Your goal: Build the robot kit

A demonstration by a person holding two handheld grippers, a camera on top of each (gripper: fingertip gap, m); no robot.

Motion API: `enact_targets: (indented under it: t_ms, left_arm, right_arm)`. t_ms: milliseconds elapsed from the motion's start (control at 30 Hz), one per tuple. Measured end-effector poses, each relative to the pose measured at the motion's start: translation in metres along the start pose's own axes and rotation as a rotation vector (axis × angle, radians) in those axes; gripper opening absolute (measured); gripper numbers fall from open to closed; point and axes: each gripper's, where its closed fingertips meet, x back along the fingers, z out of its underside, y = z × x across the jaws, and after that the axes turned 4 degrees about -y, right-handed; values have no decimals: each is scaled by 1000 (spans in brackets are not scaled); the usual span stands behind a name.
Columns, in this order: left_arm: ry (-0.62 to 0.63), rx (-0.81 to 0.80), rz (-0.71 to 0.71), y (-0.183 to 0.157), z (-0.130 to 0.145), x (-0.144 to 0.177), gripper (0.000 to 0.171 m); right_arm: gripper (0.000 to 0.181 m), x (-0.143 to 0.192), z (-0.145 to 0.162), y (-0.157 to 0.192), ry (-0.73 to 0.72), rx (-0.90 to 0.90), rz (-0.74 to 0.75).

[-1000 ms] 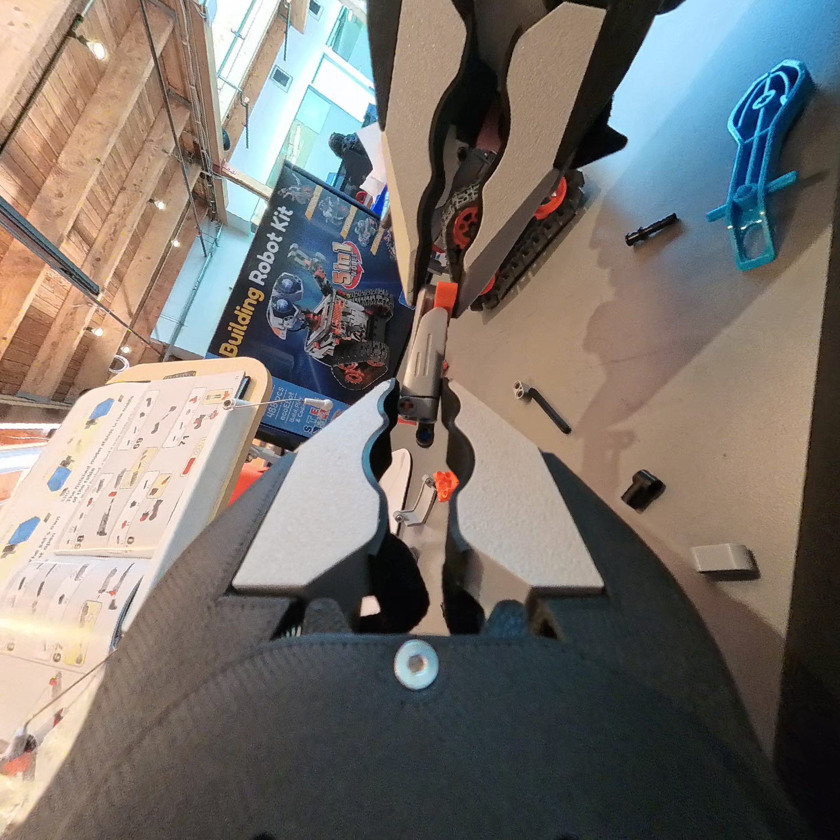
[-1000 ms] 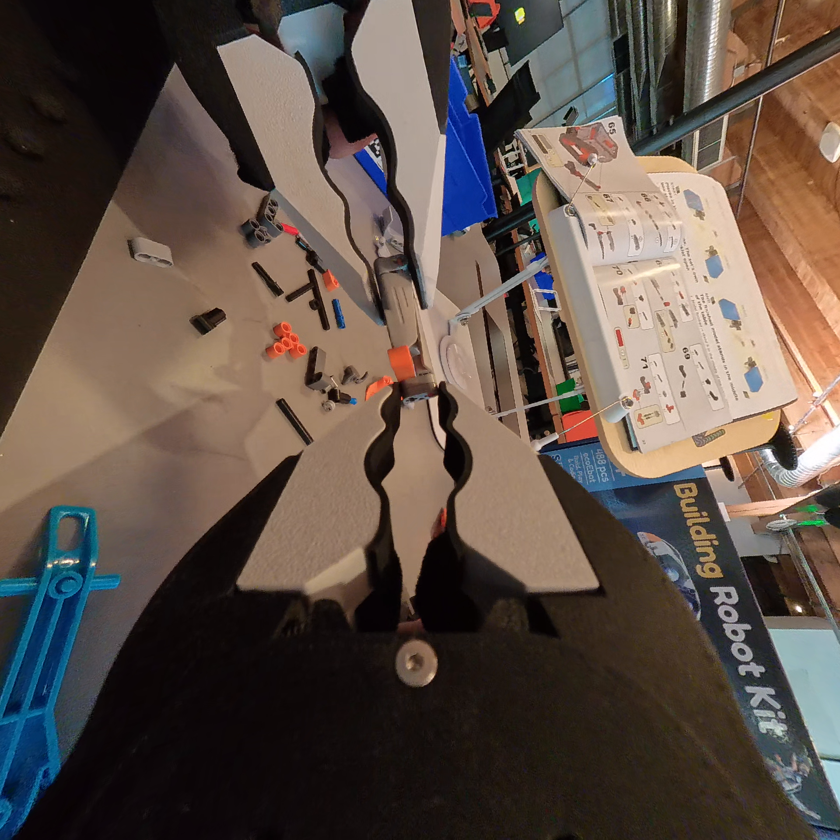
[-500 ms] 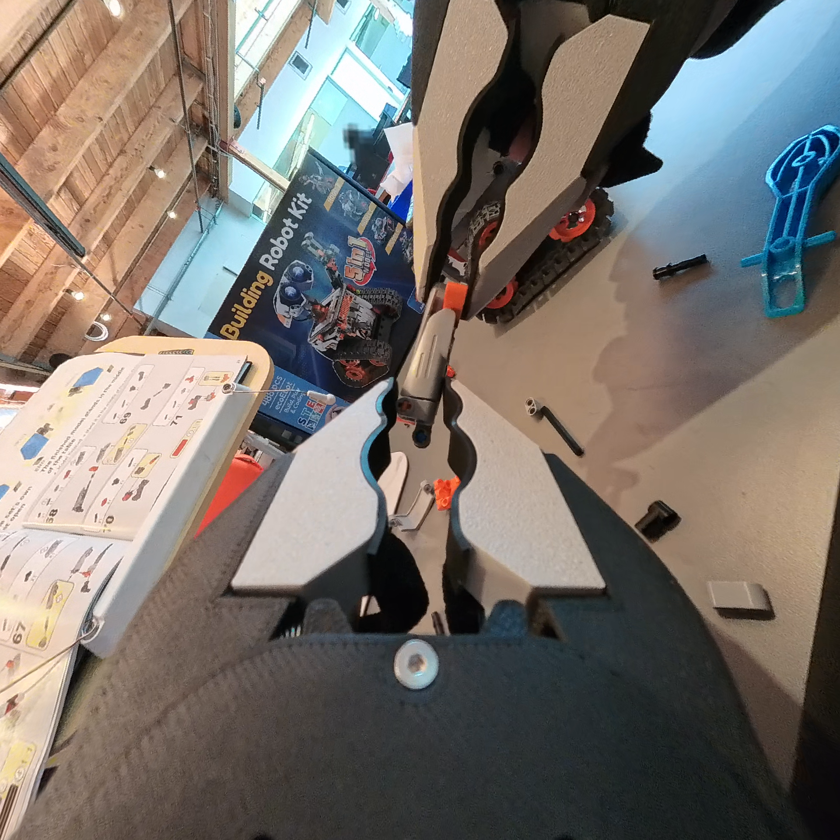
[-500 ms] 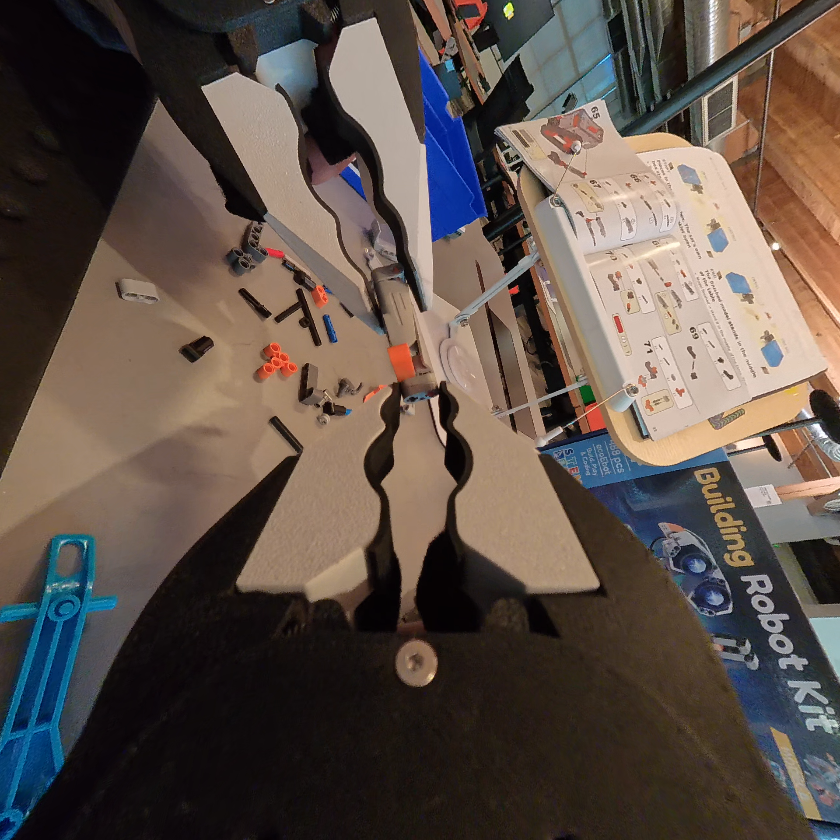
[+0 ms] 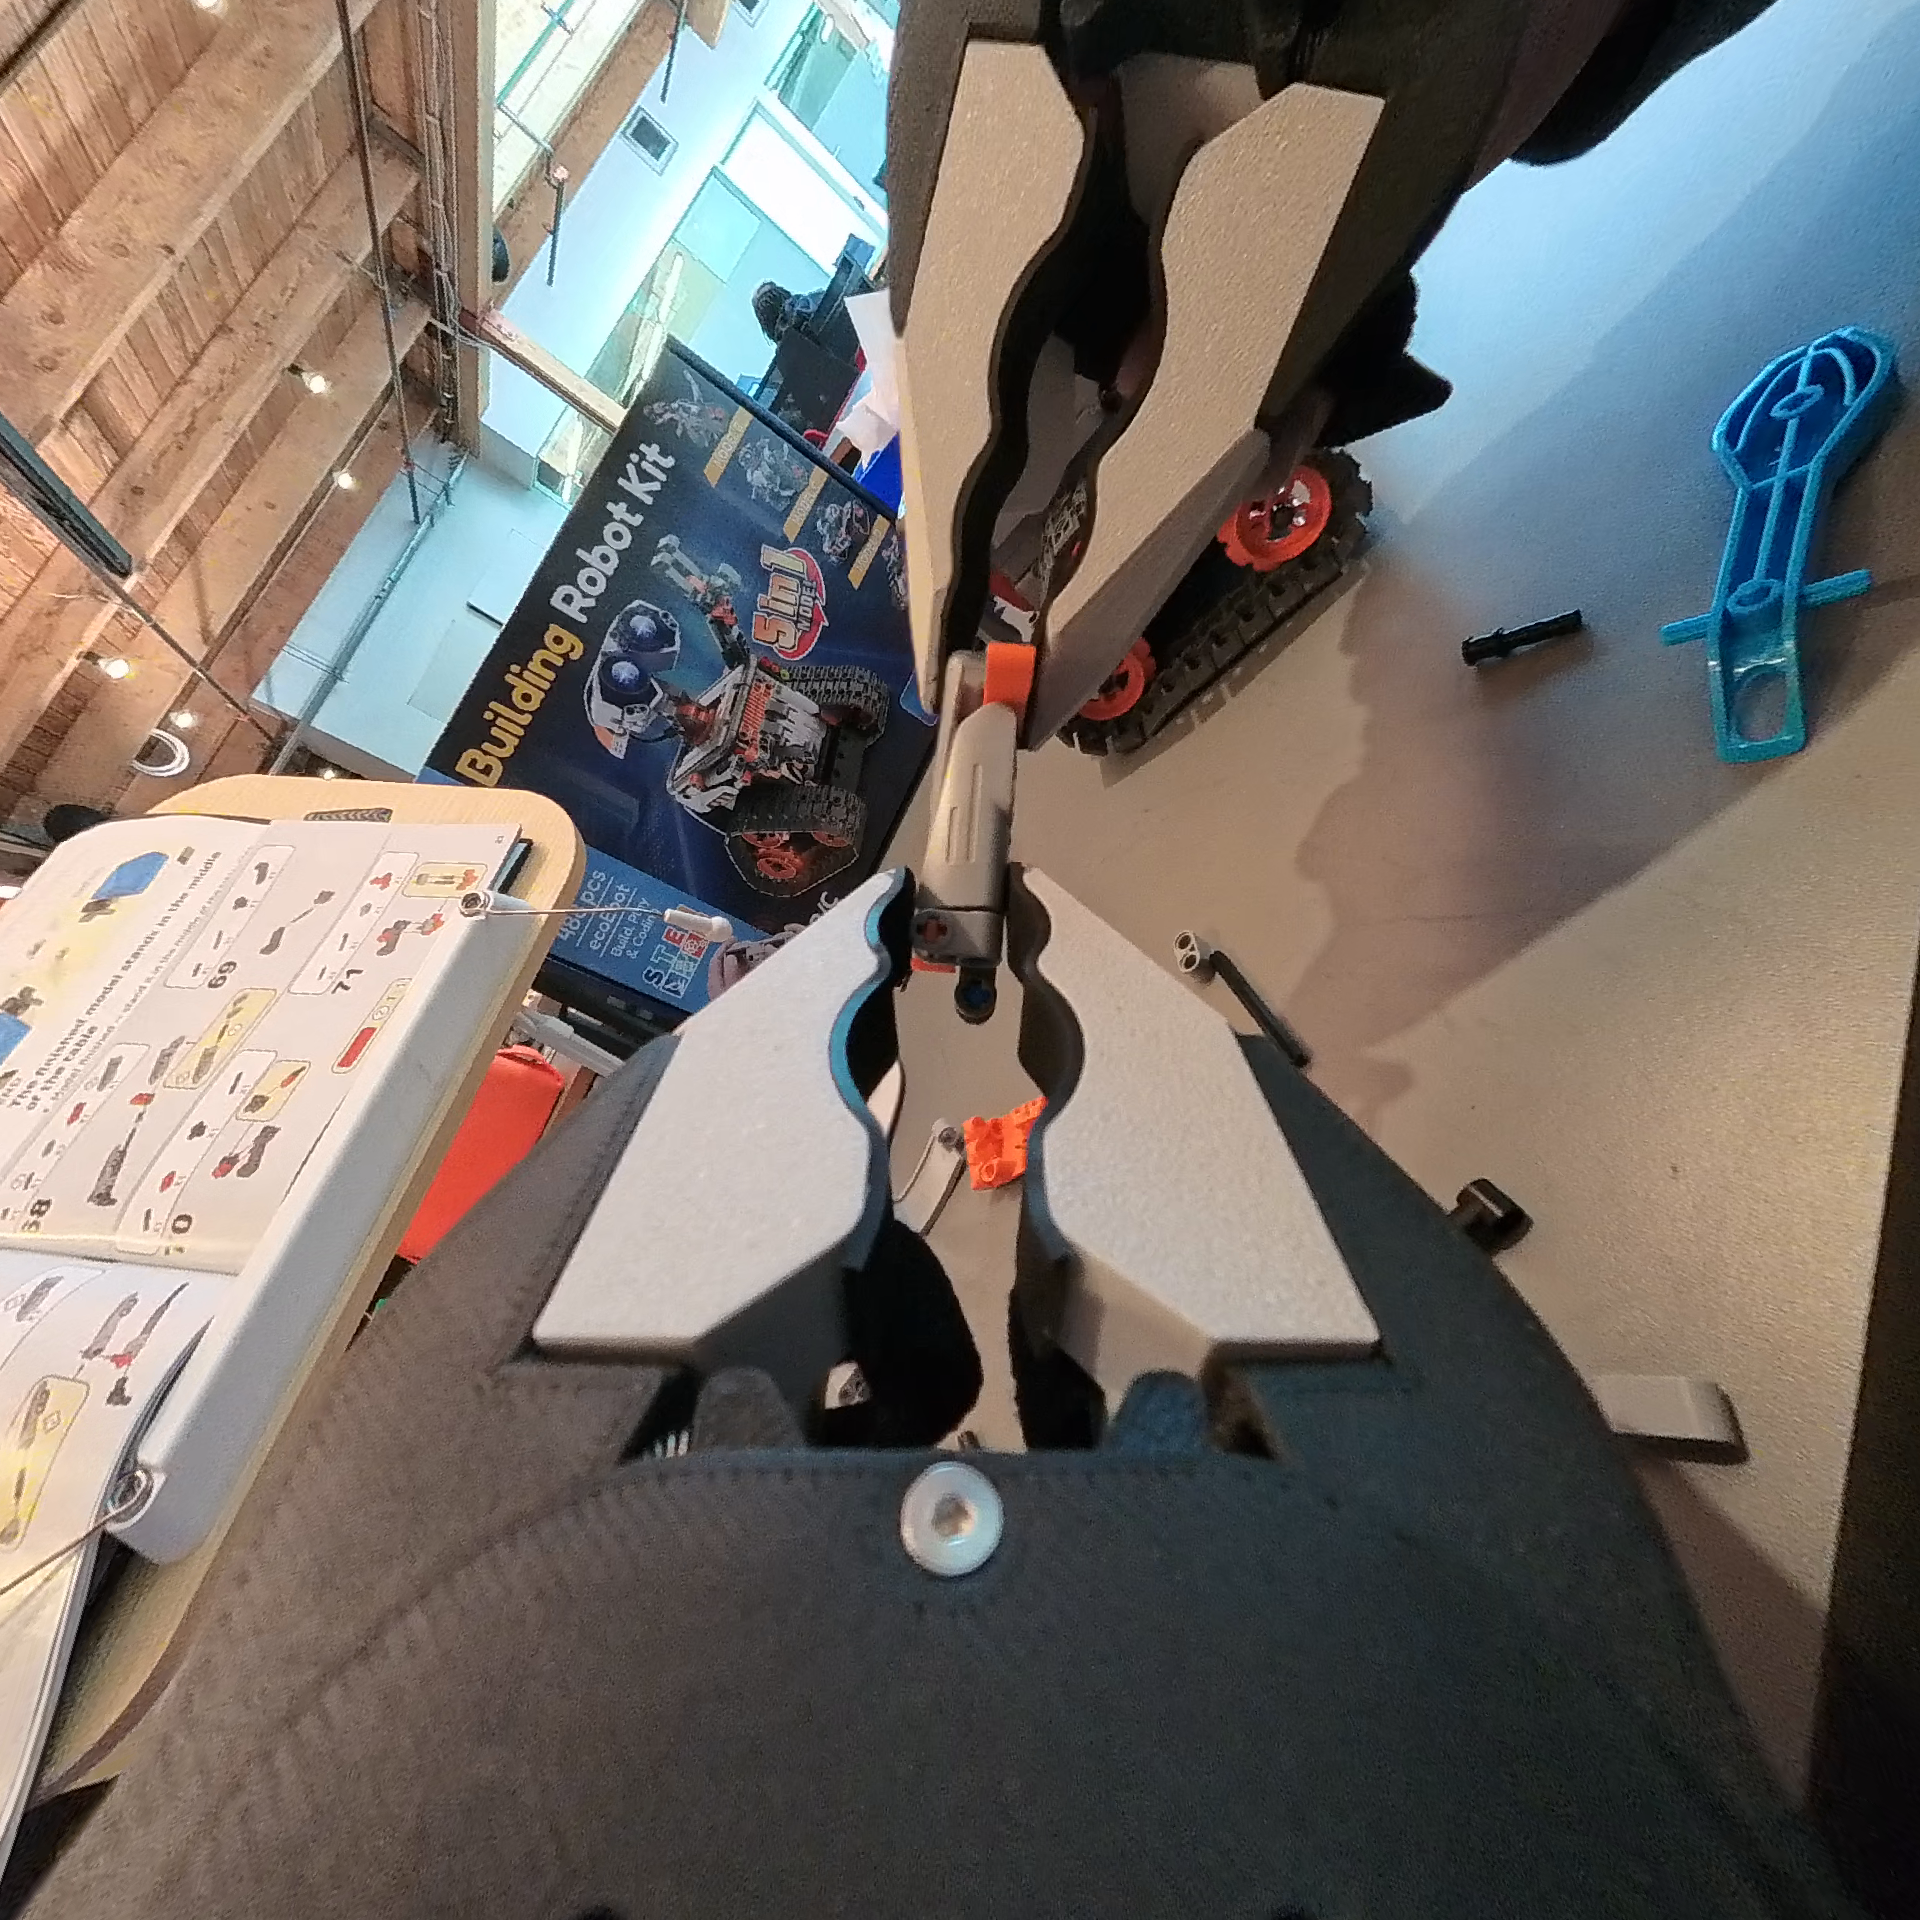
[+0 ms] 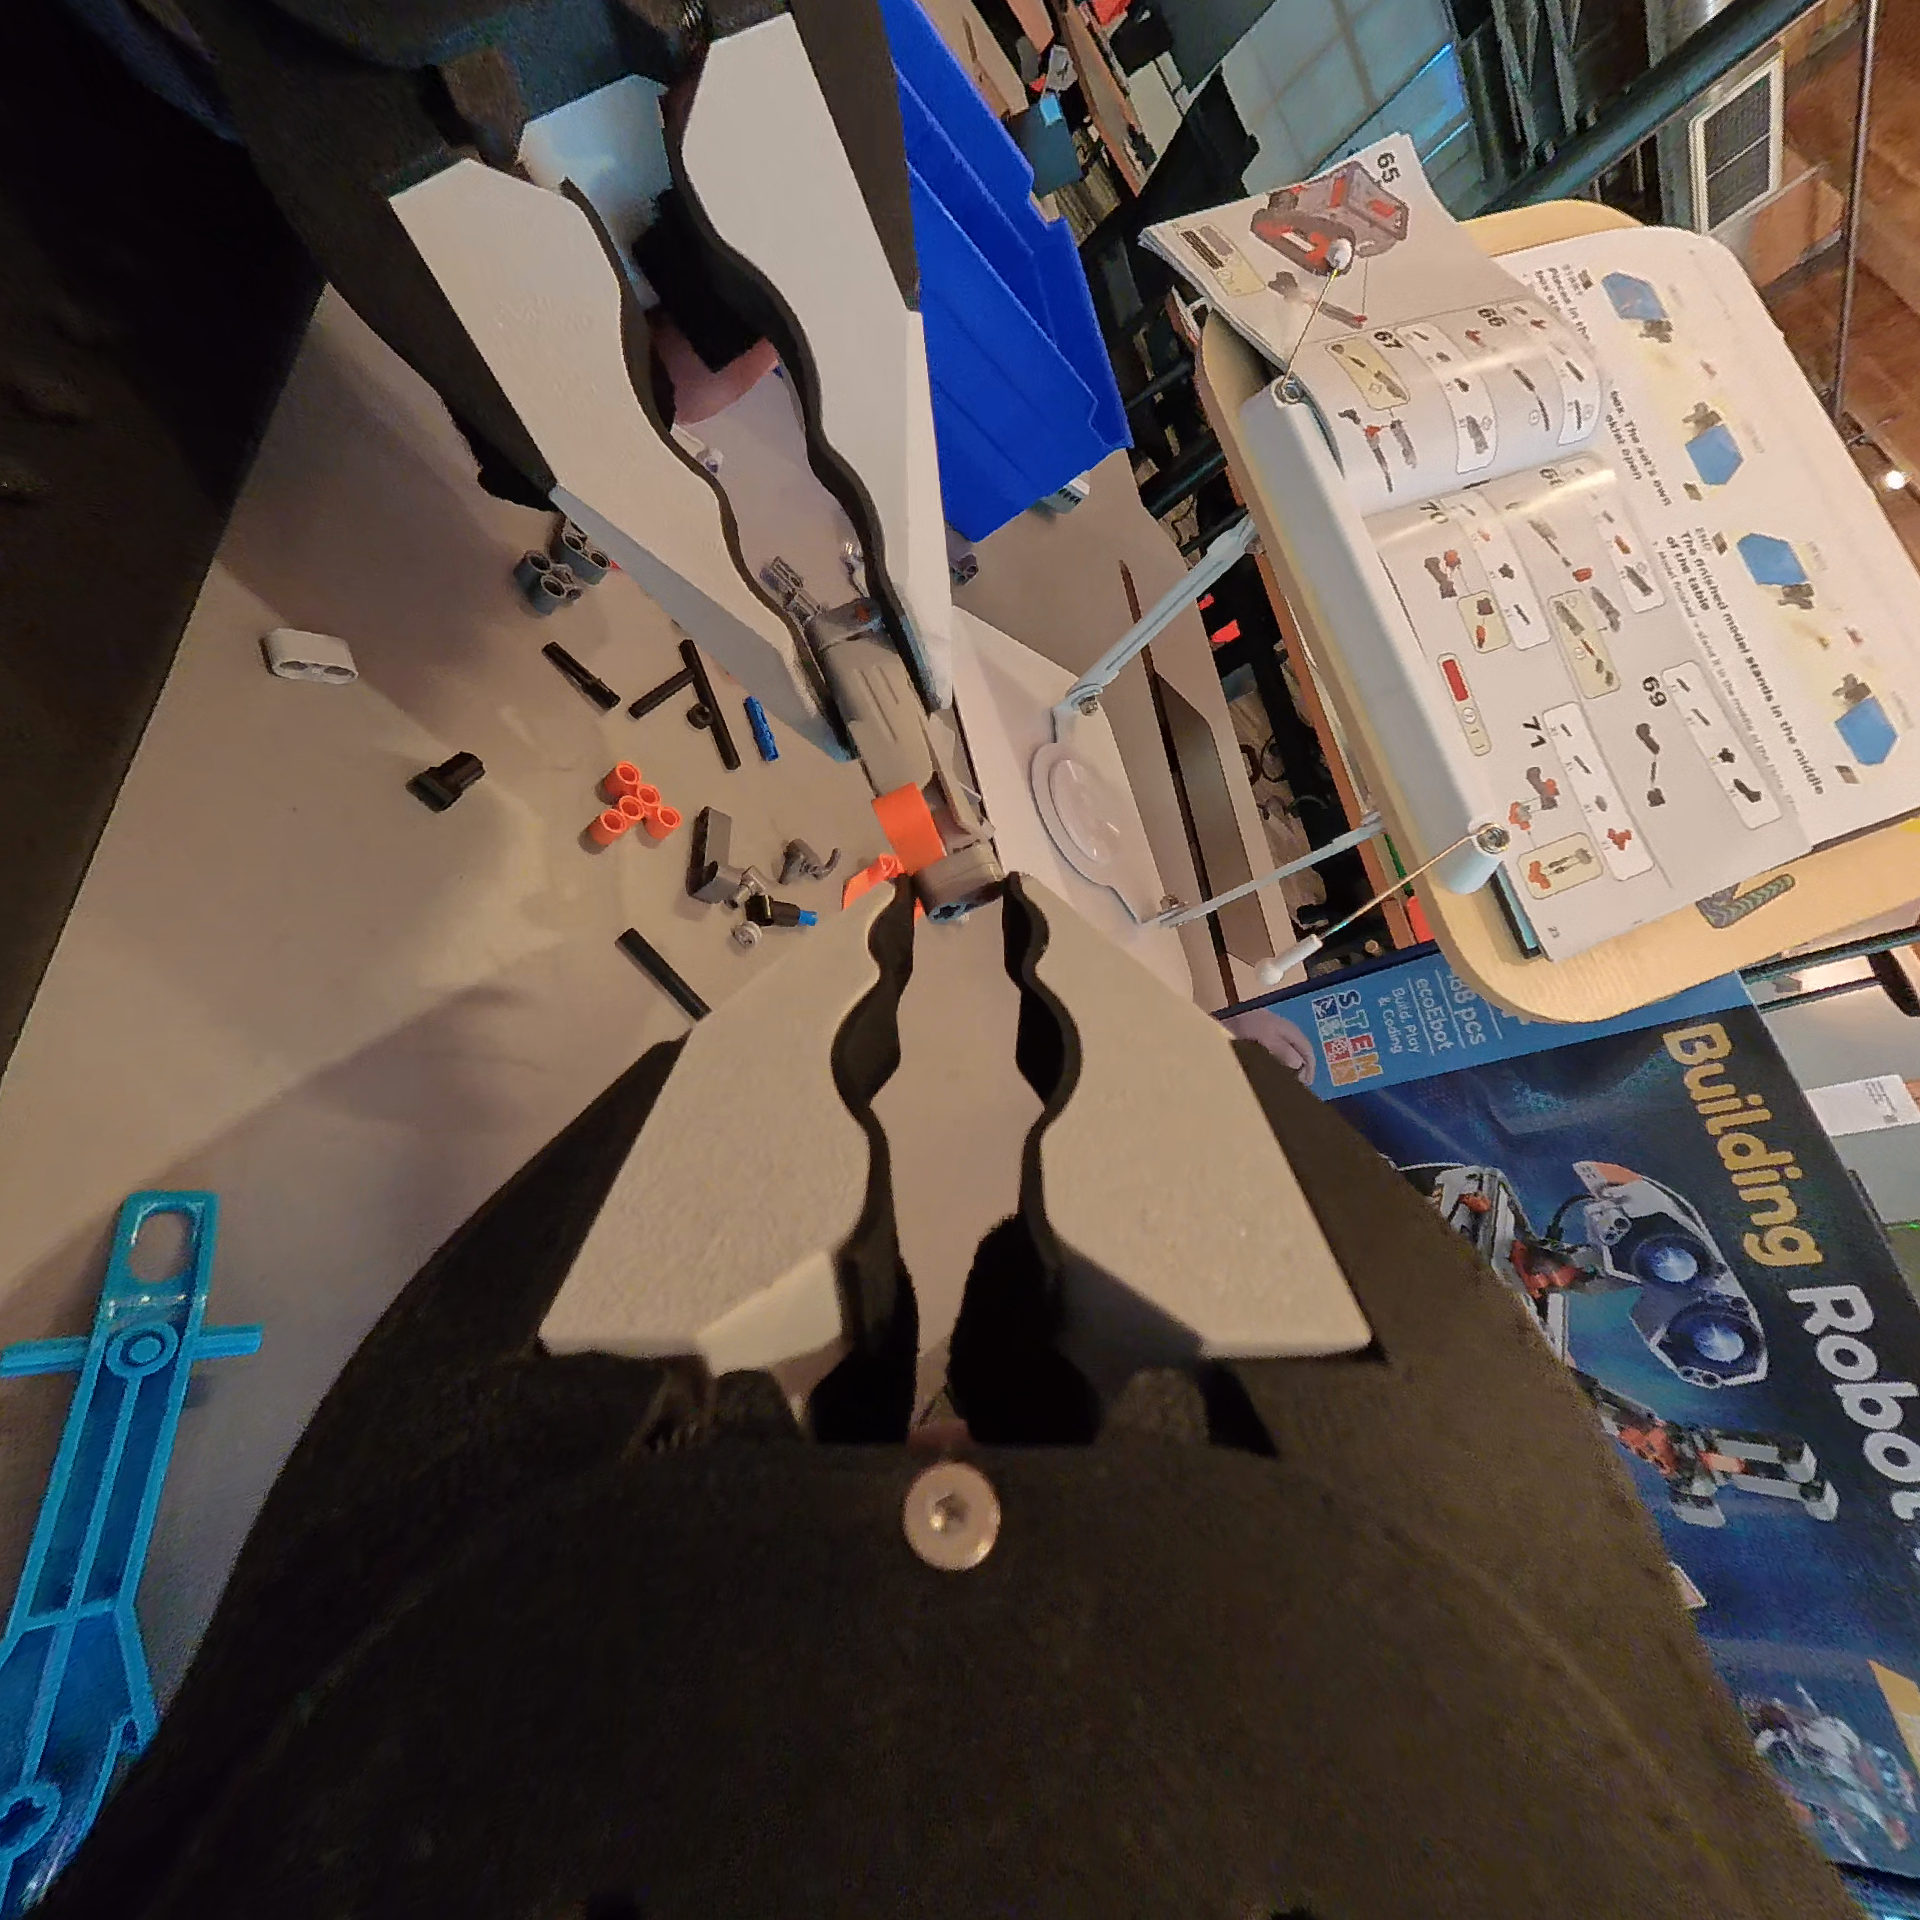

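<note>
Left tool (image 5: 951, 914) and right tool (image 6: 954, 902) each clamp one end of a grey brick piece (image 5: 971, 821) above the surface (image 5: 1558, 935). Blue bins (image 6: 997, 343) far; contents not visible.

Grey table (image 5: 1558, 935) under a timber ceiling (image 5: 208, 260) with spotlights; tall windows (image 5: 665, 239) behind; blue bins (image 6: 997, 343) and a steel duct (image 6: 1558, 94) alongside.
</note>
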Motion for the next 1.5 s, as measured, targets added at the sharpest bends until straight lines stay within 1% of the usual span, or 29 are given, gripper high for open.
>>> enact_targets:
  t_ms: [233,433,633,767,1033,1133,1233,1367,1500]
  left_arm:
    - [-2,19,-4,2,1,0,16]
    - [-1,33,11,-1,1,-1,17]
    - [5,83,43,-5,2,-6,15]
    - [10,130,64,-6,3,-8,14]
    - [34,157,111,-15,6,-14,14]
    - [55,185,158,-24,9,-17,14]
    - [87,228,246,-40,11,-21,14]
    - [166,255,382,-66,18,-24,14]
    - [230,334,459,-77,22,-26,14]
  right_arm:
    - [14,0,-1,0,-3,-10,-1]
    - [14,1,1,2,-5,-56,-31]
    - [15,4,5,2,-1,-79,-54]
    - [19,9,8,-3,7,-82,-47]
    - [23,19,24,-5,71,-87,-72]
    - [23,20,28,-3,83,-115,-90]
    - [24,23,32,-6,87,-167,-100]
    - [23,29,37,-9,80,-219,-105]
    - [23,29,43,-7,104,-215,-112]
